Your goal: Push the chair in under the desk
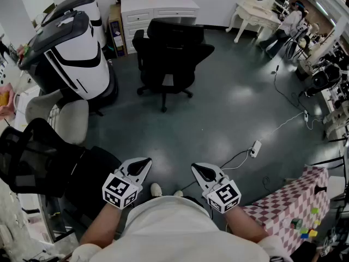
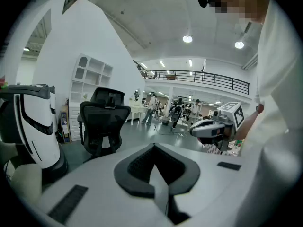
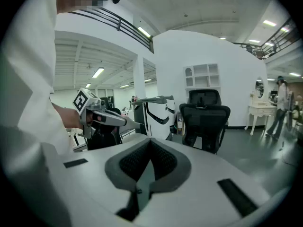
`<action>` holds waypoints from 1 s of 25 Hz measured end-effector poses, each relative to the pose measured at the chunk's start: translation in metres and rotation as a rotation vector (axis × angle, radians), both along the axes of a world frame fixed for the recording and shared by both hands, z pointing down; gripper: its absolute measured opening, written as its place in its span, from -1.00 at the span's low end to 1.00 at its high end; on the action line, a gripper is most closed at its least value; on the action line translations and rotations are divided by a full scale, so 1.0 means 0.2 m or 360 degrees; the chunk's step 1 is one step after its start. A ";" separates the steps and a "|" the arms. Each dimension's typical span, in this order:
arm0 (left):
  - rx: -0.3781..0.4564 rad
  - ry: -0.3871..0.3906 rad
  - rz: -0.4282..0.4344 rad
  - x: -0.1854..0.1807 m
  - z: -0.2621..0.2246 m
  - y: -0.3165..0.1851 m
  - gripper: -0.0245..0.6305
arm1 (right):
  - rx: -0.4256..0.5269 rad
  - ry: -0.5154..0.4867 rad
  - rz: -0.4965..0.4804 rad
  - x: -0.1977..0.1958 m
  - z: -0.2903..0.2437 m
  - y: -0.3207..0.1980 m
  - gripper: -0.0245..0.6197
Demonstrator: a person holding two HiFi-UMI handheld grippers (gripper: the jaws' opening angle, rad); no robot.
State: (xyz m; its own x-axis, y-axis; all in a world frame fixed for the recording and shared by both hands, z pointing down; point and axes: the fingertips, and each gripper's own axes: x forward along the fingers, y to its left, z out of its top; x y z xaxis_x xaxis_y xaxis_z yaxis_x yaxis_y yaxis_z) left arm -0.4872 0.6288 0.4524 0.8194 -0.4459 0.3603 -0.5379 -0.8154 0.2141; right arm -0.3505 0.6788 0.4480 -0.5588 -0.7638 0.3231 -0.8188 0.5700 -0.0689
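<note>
Standing well beyond right claw [image 1: 199,170]: chair [image 1: 168,51]

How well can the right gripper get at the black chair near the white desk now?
Probably not yet: the black chair stands apart from the right gripper, across bare floor. Nothing stands between them, so some steps forward should bring it within reach.

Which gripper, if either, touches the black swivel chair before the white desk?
Apart: head view shows floor between black chair and left gripper, right gripper.
</note>
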 end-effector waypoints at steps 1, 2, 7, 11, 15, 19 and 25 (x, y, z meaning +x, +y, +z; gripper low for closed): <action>0.0008 -0.0001 0.0011 0.04 -0.01 0.02 -0.94 | 0.0000 -0.0001 0.0002 0.03 0.00 0.02 -0.91; 0.0015 -0.0003 0.0021 0.08 -0.02 0.03 -0.94 | 0.0000 -0.0002 0.0005 0.06 0.00 0.03 -0.91; 0.0019 -0.0016 0.0037 0.23 -0.03 0.11 -0.94 | -0.0009 -0.0009 0.0005 0.18 0.00 0.11 -0.91; 0.0023 -0.0015 0.0038 0.32 -0.04 0.16 -0.94 | -0.0007 -0.0017 0.0000 0.28 -0.01 0.14 -0.91; 0.0085 -0.0048 0.0011 0.38 -0.06 0.16 -0.83 | 0.0053 -0.0030 0.0019 0.39 -0.03 0.15 -0.89; 0.0099 -0.0065 -0.0056 0.39 -0.08 0.14 -0.42 | 0.0110 -0.0017 0.0066 0.49 -0.03 0.14 -0.42; 0.0131 -0.0117 -0.0127 0.37 -0.09 0.10 -0.24 | 0.0183 0.0050 0.0149 0.65 -0.03 0.13 -0.26</action>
